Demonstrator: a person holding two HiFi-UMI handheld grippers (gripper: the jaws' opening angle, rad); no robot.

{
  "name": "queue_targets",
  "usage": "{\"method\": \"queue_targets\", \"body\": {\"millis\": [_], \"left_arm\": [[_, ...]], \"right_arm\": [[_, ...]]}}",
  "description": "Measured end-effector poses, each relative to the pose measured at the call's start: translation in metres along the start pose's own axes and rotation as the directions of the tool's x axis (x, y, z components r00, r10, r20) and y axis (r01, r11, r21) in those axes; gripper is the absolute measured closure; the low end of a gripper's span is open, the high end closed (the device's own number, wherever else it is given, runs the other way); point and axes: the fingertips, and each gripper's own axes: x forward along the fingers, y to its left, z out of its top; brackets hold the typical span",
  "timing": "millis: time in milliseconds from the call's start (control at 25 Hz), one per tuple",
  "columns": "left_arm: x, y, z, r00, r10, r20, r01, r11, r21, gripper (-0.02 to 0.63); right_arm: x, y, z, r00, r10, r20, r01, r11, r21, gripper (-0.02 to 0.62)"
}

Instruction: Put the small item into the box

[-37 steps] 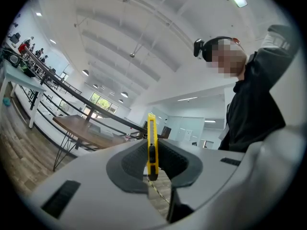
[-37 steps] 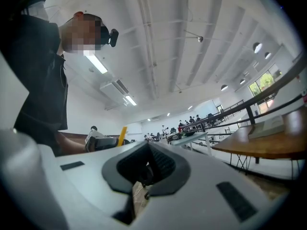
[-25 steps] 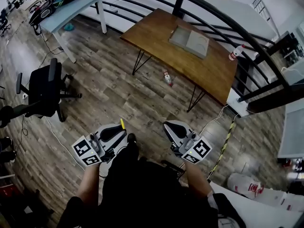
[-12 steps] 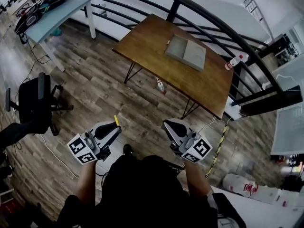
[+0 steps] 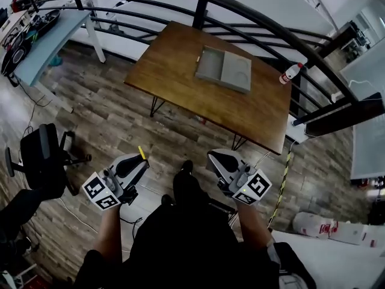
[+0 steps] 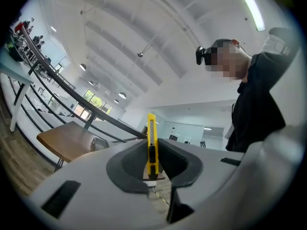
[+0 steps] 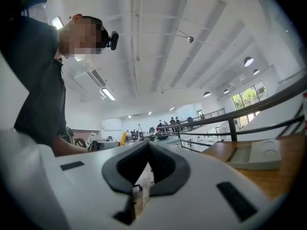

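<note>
— Location of the small item is asked for.

— A yellow utility knife (image 6: 151, 145) is gripped between the jaws of the left gripper (image 5: 142, 159). It is held low in front of the person, well apart from the wooden surface (image 5: 180, 65).

— How is its long axis laid?

— It is aligned with the jaws. In the left gripper view it is seen upright and edge-on, with its dark slider turned to the camera. One end is sunk between the jaws and the other is pushed out past their tips. In the head view the free end is pointed forward, toward the surface.

— What is seen of the box?

— A grey box (image 5: 224, 70) is set flat on the surface, toward its far side. A bottle (image 5: 290, 73) is seen by the right edge.

— And the right gripper (image 5: 212, 156)?

— It is held beside the left one. Its jaws are closed tip to tip, and nothing is gripped between them.
</note>
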Motion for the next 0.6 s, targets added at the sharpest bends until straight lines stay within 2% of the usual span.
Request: {"method": "queue_targets", "body": {"millis": [320, 600], "left_arm": [[0.101, 0.056, 0.03, 0.999, 0.007, -0.046, -0.006, 1.0, 0.007, 0.532], [0.176, 0.106, 0.061, 0.999, 0.028, -0.038, -0.028, 1.0, 0.002, 0.532]], "right_arm": [[0.023, -0.115, 0.027, 0.999, 0.014, 0.044, -0.015, 1.0, 0.006, 0.585], [0.037, -0.203, 0.048, 0.998, 0.039, 0.046, -0.038, 0.999, -0.021, 0.584]]}}
